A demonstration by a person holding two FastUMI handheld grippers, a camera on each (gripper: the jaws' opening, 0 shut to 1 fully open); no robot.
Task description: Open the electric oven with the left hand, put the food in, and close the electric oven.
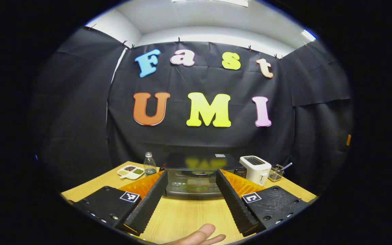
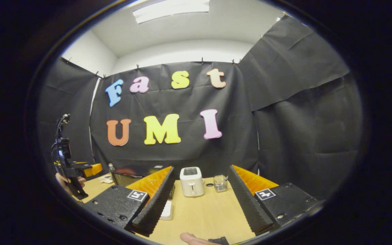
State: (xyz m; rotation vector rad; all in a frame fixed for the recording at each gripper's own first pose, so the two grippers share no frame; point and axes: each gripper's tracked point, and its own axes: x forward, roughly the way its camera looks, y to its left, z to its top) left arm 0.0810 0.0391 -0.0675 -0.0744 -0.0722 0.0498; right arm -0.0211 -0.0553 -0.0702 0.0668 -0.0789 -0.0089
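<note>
The left hand-held gripper (image 1: 190, 197) hovers spread and empty above the counter (image 1: 182, 217), aimed squarely at the electric oven (image 1: 196, 175), whose door looks closed with its handle (image 1: 199, 173) across the top (a lineup suited to pulling it open). Something like food shows dimly behind the glass. The right hand-held gripper (image 2: 202, 200) waits apart, spread and empty, facing the toaster (image 2: 191, 181), probably to keep clear.

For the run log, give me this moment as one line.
phase: before opening | oven: door closed | left gripper: open, facing oven, apart | right gripper: open, facing toaster | food: unclear
</note>
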